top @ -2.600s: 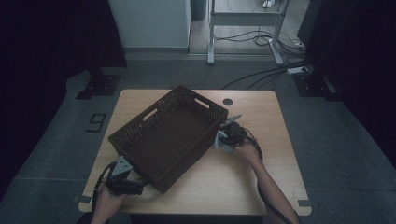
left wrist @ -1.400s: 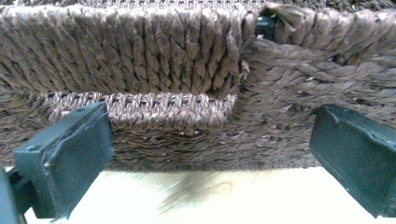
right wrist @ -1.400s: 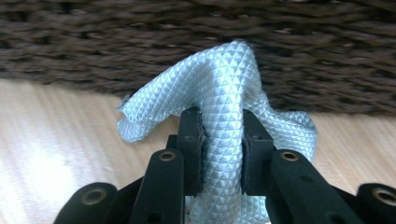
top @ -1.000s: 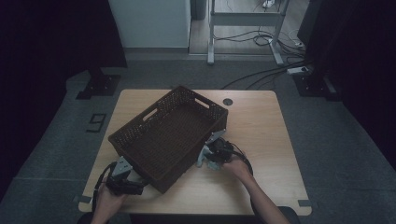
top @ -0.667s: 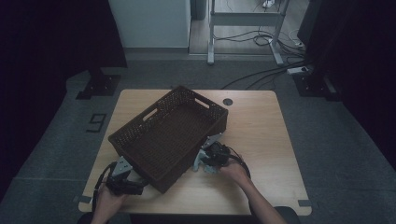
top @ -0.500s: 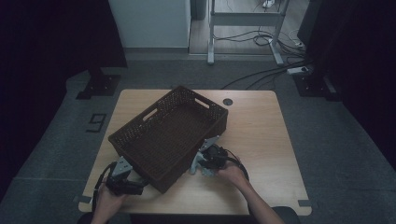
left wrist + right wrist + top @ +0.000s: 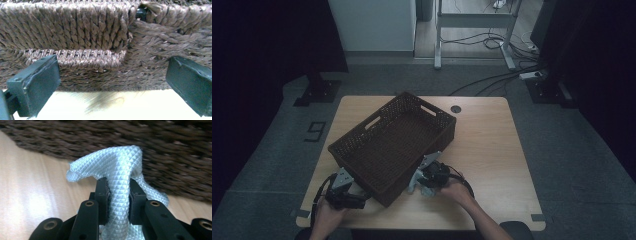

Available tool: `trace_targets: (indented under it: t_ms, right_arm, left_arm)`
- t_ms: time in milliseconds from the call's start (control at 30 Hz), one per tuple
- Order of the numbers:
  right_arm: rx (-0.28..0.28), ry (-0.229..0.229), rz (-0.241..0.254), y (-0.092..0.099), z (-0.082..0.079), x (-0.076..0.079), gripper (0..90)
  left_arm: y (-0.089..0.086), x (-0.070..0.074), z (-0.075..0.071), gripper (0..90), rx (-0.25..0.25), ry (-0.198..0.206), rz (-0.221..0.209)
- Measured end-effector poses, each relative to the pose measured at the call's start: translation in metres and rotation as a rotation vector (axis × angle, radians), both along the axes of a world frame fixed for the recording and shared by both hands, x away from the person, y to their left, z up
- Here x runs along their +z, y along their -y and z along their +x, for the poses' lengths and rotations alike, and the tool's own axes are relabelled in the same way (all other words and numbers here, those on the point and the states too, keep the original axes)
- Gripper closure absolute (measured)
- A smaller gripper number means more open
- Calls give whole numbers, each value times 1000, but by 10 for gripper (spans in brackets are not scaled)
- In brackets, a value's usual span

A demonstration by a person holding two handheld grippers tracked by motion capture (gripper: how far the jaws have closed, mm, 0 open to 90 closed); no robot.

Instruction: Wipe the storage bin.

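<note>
**Dim room, lit bench, soft close-ups**

The high view is dark overall: the floor and side walls sink into near black, while the bench (image 7: 492,150) catches a muted, even light from above and a pale wall beyond it stays brighter. The wicker basket (image 7: 394,145) reads as a dark mass with little weave detail. In the left gripper view the light is bright and flat, the weave sharp, and a soft shadow lies on the wood beneath. In the right gripper view the basket wall behind is blurred, the white cloth (image 7: 120,170) is crisp, and glare washes out the wood at left.
</note>
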State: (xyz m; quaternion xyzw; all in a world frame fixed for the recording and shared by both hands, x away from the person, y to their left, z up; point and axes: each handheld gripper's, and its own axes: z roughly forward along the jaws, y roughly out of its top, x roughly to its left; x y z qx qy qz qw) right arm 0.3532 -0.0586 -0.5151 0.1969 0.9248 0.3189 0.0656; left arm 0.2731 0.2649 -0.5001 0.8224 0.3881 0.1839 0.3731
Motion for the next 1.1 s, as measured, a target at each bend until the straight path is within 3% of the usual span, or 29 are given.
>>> trace_targets:
  t_ms: [1100]
  right_arm:
    - [215, 10, 18, -55, -49, 4, 725]
  left_arm:
    - [1, 0, 0, 0, 1, -1, 4]
